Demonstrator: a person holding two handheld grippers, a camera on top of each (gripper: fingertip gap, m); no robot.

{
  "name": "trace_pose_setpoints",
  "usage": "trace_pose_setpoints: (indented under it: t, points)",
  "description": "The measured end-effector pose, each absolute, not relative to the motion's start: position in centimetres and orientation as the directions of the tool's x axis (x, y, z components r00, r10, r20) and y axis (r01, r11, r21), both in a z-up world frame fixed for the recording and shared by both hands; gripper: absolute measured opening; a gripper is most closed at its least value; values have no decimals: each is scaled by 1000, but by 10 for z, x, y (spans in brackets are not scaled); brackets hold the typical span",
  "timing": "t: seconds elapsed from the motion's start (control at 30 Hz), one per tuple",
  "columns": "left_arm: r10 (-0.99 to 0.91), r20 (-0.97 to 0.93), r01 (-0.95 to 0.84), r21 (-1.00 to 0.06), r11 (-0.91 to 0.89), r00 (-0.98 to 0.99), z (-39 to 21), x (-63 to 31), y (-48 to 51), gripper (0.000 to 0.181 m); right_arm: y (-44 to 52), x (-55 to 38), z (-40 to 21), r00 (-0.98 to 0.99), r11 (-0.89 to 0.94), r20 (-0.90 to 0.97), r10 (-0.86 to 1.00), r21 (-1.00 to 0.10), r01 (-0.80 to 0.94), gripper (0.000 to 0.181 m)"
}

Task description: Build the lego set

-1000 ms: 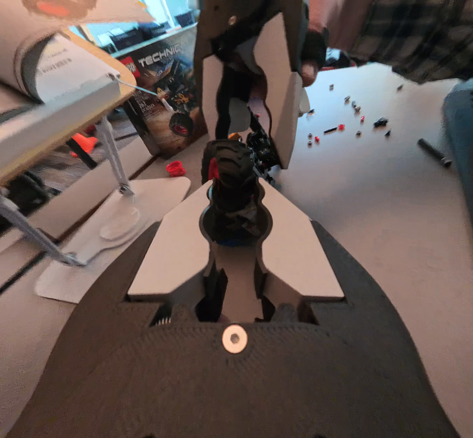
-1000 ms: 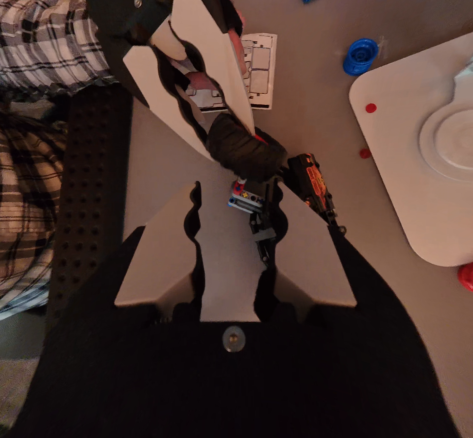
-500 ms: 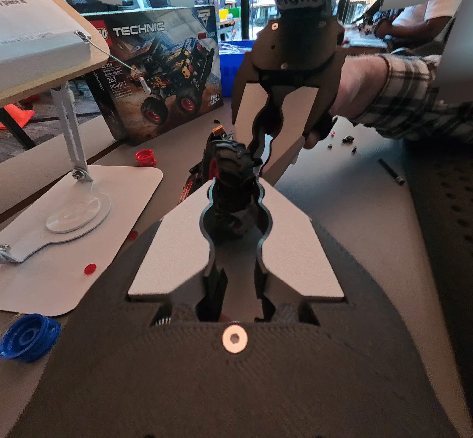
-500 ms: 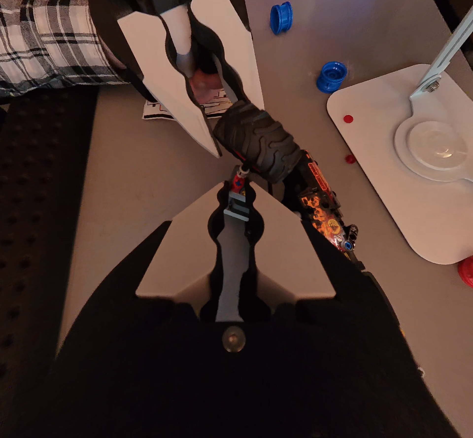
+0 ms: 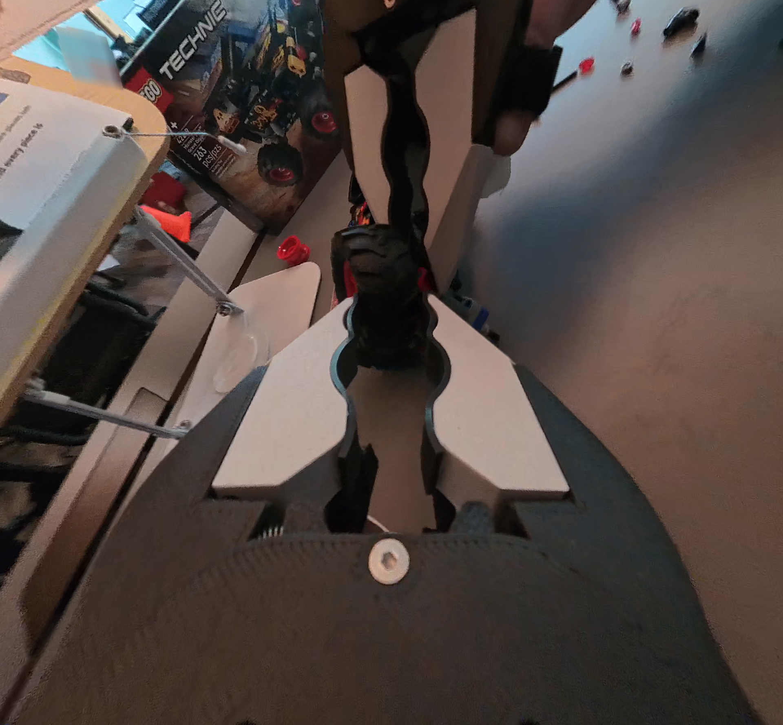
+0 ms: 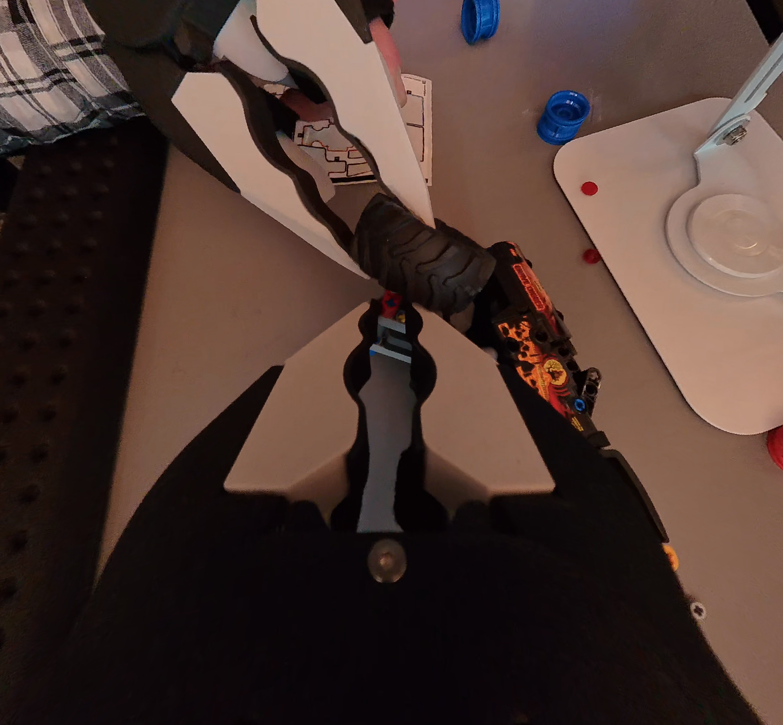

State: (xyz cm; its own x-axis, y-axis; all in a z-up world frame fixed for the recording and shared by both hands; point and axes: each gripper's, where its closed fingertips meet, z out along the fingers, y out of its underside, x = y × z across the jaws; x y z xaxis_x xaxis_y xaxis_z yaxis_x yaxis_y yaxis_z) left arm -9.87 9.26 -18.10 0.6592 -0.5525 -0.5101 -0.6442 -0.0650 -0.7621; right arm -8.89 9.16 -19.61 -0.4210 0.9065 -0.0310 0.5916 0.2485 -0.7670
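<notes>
A black rubber tire (image 6: 419, 255) sits at one end of the lego truck (image 6: 538, 344), which has a black body with orange flame stickers. My left gripper (image 5: 390, 302) is shut on the tire (image 5: 377, 280); in the right wrist view it (image 6: 398, 251) reaches in from the upper left. My right gripper (image 6: 392, 310) is shut on a grey and blue part of the truck's frame (image 6: 392, 336) right beside the tire. In the left wrist view the right gripper (image 5: 406, 217) comes down from above, just behind the tire. The wheel's red hub (image 5: 348, 280) shows at the tire's side.
Two blue wheel hubs (image 6: 481, 13) (image 6: 563, 115), a sticker sheet (image 6: 417, 111) and a white stand base (image 6: 678, 302) with red pins (image 6: 589, 188) lie around. The lego box (image 5: 237, 119), a red hub (image 5: 292, 251) and small loose parts (image 5: 635, 26) are farther off. A black perforated mat (image 6: 63, 323) lies to the left.
My right gripper was open a second ago and has closed on the truck's frame. The left gripper keeps hold of the tire and has tilted, so its view has rolled.
</notes>
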Motion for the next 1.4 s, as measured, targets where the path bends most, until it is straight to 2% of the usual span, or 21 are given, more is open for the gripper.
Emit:
trace_pose_setpoints:
  t: [0.3, 0.43, 0.6, 0.73, 0.93, 1.13, 1.2, 1.4]
  points:
    - [-499, -665, -775, -631, -22, 556, -177, -95, 91, 26, 90, -82, -195, -436, 254, -42, 899, -761, 597, 9]
    - [-497, -696, -808, -588, -19, 518, -182, -92, 91, 26, 96, -68, -192, -447, 265, -62, 893, -730, 631, 20]
    - [-448, -730, -814, -581, 9, 516, -171, -88, 93, 26, 110, -60, -181, -428, 330, 50, 902, -719, 611, 21]
    - [-437, -768, -851, -525, 10, 469, -171, -85, 93, 26, 113, -68, -175, -412, 388, 159, 897, -729, 564, 27]
    - [-407, -780, -858, -513, -17, 474, -170, -91, 99, 26, 118, -77, -163, -373, 440, 275, 886, -749, 494, 32]
    - [-449, -687, -790, -609, -74, 571, -166, -102, 107, 26, 118, -80, -187, -394, 390, 184, 901, -743, 544, 31]
    - [-500, -638, -767, -636, -86, 585, -166, -100, 106, 26, 115, -83, -190, -402, 363, 148, 904, -763, 535, 25]
    - [-541, -687, -817, -577, -1, 486, -163, -87, 91, 26, 114, -78, -190, -417, 353, 123, 901, -766, 538, 23]
